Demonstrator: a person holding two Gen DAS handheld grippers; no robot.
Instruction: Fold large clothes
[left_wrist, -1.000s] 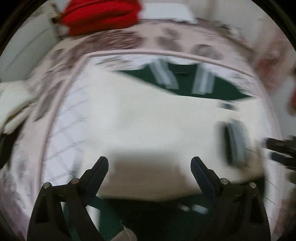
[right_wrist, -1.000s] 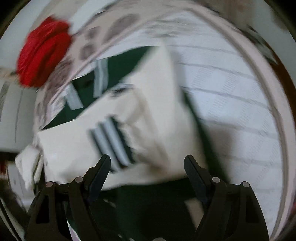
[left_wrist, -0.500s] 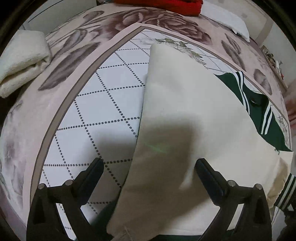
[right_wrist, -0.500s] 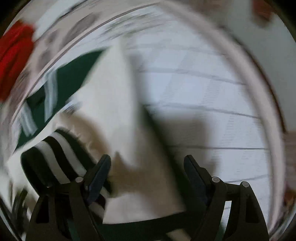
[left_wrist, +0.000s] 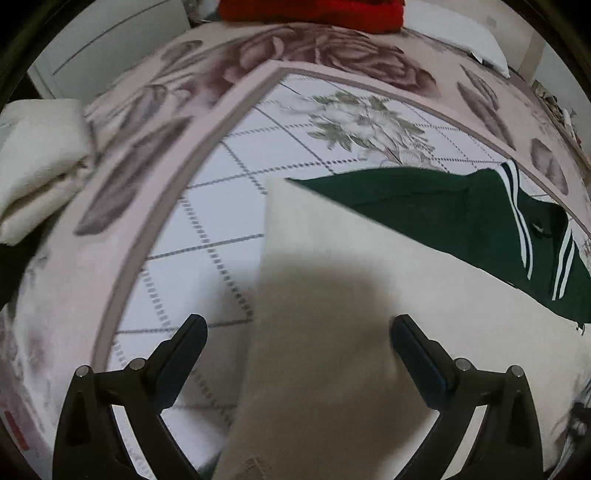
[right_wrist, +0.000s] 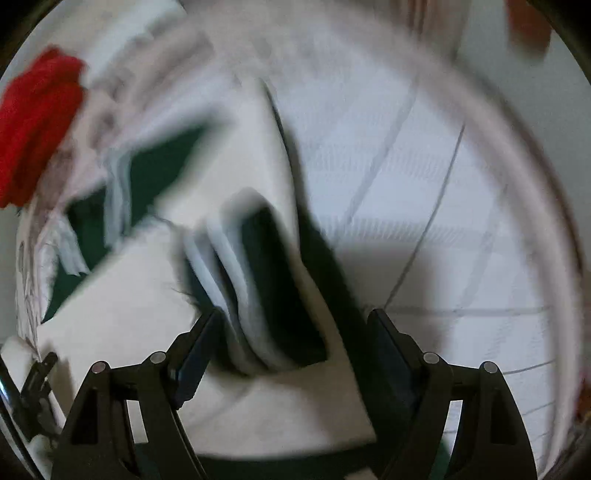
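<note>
Both claws gape over the seemingly half-folded jacket (left_wrist: 332, 295).

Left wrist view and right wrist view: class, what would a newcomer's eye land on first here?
A large cream and dark green garment with white stripes fills the middle of the floral bedspread. A bright red bundle sits at the bed's far edge. A folded cream towel lies at the left side.
</note>
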